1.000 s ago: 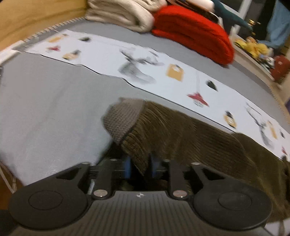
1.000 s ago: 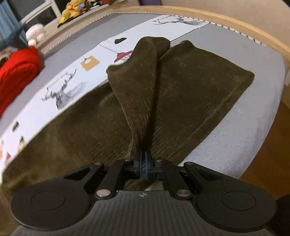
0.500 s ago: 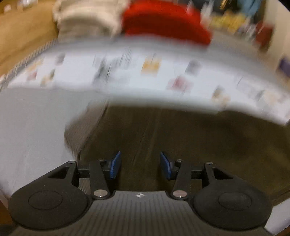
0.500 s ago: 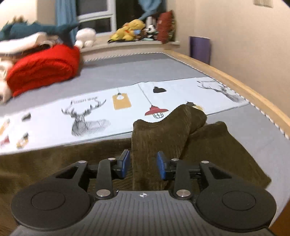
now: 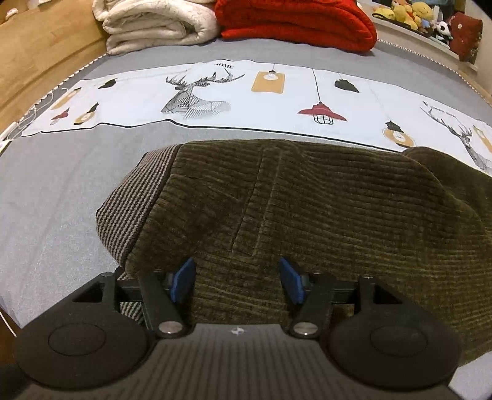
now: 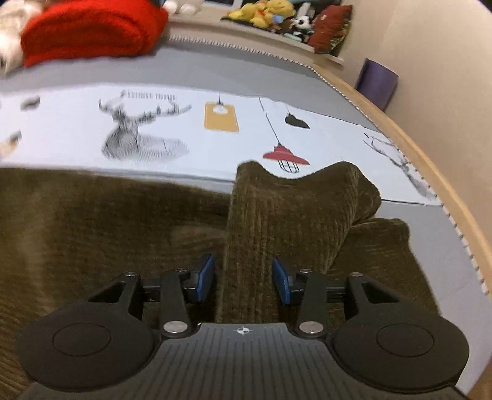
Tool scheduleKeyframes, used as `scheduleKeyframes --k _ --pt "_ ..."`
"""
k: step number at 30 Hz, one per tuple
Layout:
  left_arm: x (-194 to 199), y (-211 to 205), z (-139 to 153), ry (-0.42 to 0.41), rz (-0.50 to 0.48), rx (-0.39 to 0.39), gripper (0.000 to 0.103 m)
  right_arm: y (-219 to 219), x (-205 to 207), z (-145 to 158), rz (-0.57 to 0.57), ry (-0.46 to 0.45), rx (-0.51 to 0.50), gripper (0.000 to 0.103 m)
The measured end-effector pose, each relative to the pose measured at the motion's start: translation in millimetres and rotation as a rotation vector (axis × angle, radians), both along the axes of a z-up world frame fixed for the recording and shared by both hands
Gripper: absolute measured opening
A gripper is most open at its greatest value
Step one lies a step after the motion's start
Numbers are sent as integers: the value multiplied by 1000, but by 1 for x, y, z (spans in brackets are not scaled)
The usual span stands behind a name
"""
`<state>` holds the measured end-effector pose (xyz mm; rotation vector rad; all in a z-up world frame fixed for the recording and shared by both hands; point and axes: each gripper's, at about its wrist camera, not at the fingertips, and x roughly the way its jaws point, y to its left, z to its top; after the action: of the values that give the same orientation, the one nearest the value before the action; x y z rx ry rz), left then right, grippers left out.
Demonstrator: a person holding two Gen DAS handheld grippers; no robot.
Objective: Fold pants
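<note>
Olive-brown corduroy pants lie on a grey bed. In the left wrist view the striped waistband is at the left, its corner humped up. My left gripper is open, its blue pads either side of the fabric near the waist. In the right wrist view the pants spread left, and a leg end is folded over on top. My right gripper is open, with the folded leg lying loose between its pads.
A white printed sheet with deer and lamps crosses the grey bed beyond the pants. A red blanket and a cream blanket sit at the far side. The wooden bed edge runs at the right.
Both grippers were shut on the pants a second ago; both have opened and let the fabric drop onto the bed. Both cameras have tilted up and levelled out.
</note>
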<state>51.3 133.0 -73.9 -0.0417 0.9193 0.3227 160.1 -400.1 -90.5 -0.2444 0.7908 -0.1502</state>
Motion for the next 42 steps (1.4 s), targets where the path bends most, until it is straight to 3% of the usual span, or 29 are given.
scheduleKeyframes --k 2,3,8,11,14,16,18,20,22,23,25,27,31,38,40,42 --pt "2 -1 0 -6 11 -9 66 -10 -3 3 -26 -3 8 27" --pt "3 -2 0 -9 14 -11 66 -19 -5 8 -50 -9 39 9" --pt "3 -12 2 -33 36 8 66 -75 -37 35 -209 -53 233 7" --pt "1 -23 10 -88 8 25 66 -101 -53 27 -260 82 355 7" --pt "-3 -42 19 -156 -83 21 66 -120 -63 8 -305 224 446 8" --pt "-5 -56 22 -183 -180 -3 66 -128 -69 7 -317 226 485 10" --pt "-5 -68 20 -182 -286 -57 66 -137 -76 16 -327 164 525 16" --pt "-2 -76 14 -163 -358 -117 64 -144 -83 26 -334 79 563 28" --pt "2 -82 5 -120 -405 -172 61 -151 -84 29 -355 20 576 48" --pt "5 -84 0 -88 -417 -190 61 -153 -82 28 -369 3 578 49" --pt "7 -90 -15 -2 -444 -195 61 -161 -76 26 -388 -20 604 51" --pt "6 -99 -18 -4 -480 -137 62 -167 -69 24 -394 -44 615 52" --pt "5 -103 -22 -7 -496 -111 65 -158 -51 24 -346 -59 538 54" --pt "2 -103 -24 -17 -503 -104 66 -94 -10 10 -125 -10 132 55" --pt "1 -104 -24 -20 -503 -99 66 -83 -2 2 -111 26 22 55" --pt "0 -105 -23 -22 -505 -92 66 -85 3 1 -147 26 -24 52"
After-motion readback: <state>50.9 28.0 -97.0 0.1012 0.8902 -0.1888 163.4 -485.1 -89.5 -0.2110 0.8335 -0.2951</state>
